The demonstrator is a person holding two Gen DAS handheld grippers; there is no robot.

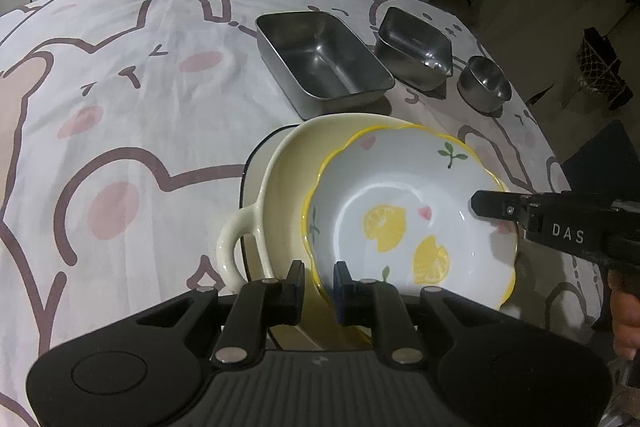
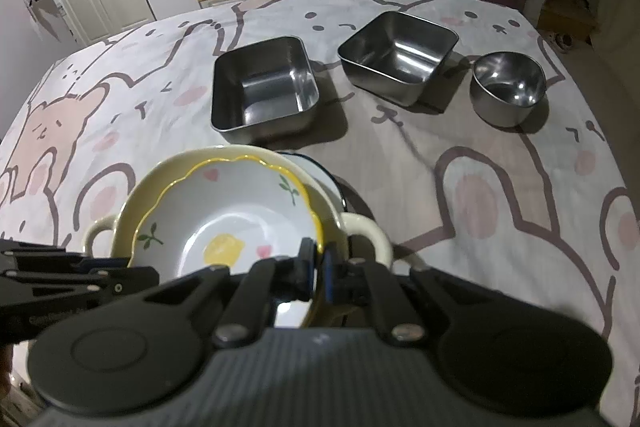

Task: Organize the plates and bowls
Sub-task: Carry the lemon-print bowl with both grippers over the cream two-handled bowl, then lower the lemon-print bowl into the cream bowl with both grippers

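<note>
Lemon-printed scalloped bowl (image 1: 404,215) is sitting tilted inside the cream two-handled pot (image 1: 276,187), and both grippers are biting down on its yellow rim right now. Left gripper (image 1: 319,281) is clamping the near edge of that bowl, one finger (image 1: 295,277) outside the rim and the blue-padded one inside, pressed tight against the ceramic. Right gripper (image 2: 316,259) is pinching the opposite edge, jaws nearly together with the thin rim squeezed between them. From the left wrist view, the right tool is reaching in from the side, a hand (image 1: 626,323) showing at the frame's edge. Cream pot is standing on the bear-patterned tablecloth (image 1: 140,107), partly over a dark-rimmed white plate (image 2: 320,171) peeking out behind it. Farther back, three steel pieces are lining up in a row, well apart from the action: a rectangular steel tray (image 2: 264,91), a square steel container (image 2: 398,57), and a small round steel cup (image 2: 506,87).
</note>
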